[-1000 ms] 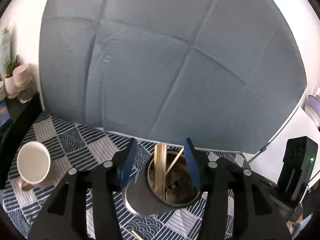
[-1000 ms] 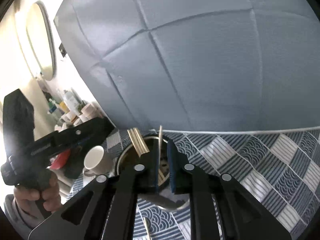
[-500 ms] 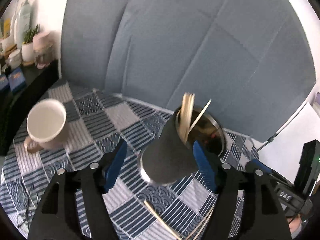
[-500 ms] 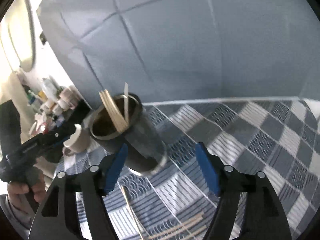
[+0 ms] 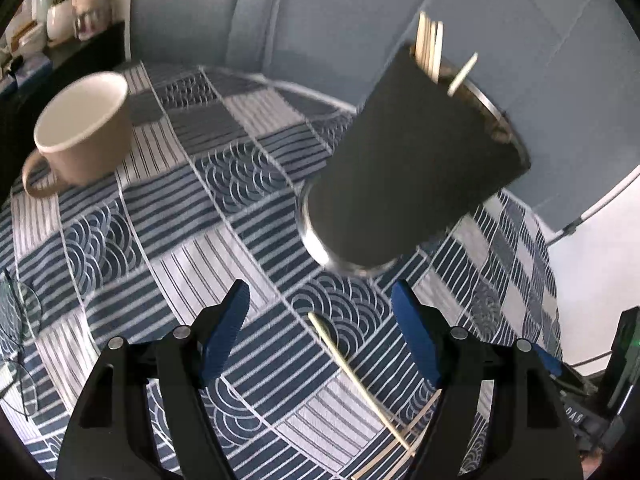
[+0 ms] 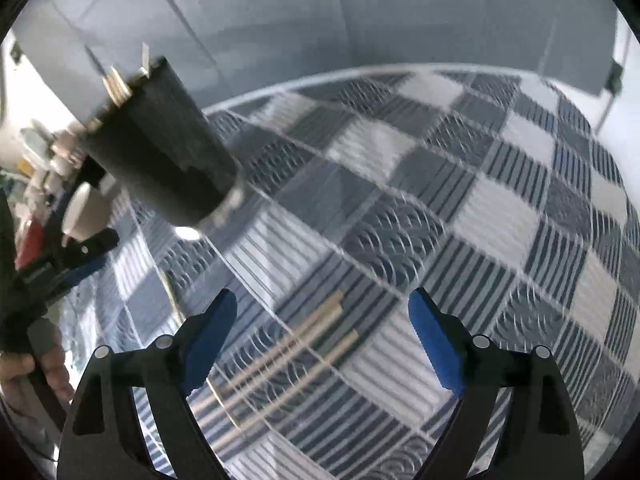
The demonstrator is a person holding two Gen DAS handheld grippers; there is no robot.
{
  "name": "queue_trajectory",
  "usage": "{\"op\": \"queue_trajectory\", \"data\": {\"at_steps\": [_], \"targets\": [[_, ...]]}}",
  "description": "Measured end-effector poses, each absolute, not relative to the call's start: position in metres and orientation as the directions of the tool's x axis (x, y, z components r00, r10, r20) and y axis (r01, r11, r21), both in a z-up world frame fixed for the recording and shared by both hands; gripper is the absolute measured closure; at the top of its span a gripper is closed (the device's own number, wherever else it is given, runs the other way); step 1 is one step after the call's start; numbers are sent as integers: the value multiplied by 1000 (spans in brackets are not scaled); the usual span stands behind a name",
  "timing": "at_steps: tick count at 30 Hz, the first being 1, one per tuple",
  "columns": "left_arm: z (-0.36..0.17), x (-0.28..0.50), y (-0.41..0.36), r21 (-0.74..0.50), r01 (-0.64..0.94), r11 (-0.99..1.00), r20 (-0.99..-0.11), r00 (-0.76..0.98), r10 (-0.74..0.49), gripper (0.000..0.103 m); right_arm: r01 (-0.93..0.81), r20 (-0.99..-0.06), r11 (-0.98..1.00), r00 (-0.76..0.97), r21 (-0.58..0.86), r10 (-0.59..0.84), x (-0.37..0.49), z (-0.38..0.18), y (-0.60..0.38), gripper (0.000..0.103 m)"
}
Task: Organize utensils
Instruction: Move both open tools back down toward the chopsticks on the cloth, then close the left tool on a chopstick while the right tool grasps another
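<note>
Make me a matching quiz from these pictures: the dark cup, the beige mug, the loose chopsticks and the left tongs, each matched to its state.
Things:
1. dark cup
2. beige mug
3. loose chopsticks
4. left tongs

States:
A. lying flat on the patterned cloth
B. open, holding nothing
C. holding several sticks that poke out of its top
D. empty, handle showing

Pairs: 1-C, 2-D, 3-A, 4-B

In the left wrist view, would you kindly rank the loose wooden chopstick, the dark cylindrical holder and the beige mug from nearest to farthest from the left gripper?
1. Loose wooden chopstick: lies on the patterned cloth between the fingers of the open left gripper.
2. Dark cylindrical holder: ahead, slightly right, with chopsticks in it.
3. Beige mug: far left, well beyond.
</note>
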State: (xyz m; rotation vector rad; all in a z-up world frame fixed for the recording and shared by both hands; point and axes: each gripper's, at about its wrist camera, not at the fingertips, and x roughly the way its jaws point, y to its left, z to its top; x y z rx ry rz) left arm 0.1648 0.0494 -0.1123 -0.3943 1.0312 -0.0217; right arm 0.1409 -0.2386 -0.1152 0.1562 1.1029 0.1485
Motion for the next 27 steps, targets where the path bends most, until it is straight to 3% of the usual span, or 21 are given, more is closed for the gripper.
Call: {"op": "queue_trajectory", "data": {"at_steps": [13, 20, 27], "targets": [[-145, 162, 24, -265, -128, 956, -893, 406, -193, 30, 3, -936, 984, 309, 176, 166, 109, -150, -233, 26], [-154, 162, 11, -149, -150, 977, -932, 351, -89, 30, 36, -961, 994, 262, 101, 88, 113, -162, -222, 32], [-165, 160, -6, -27, -139, 990, -954, 300, 16, 29, -17, -966, 1000, 258, 2, 7, 113, -168, -204, 29]]}}
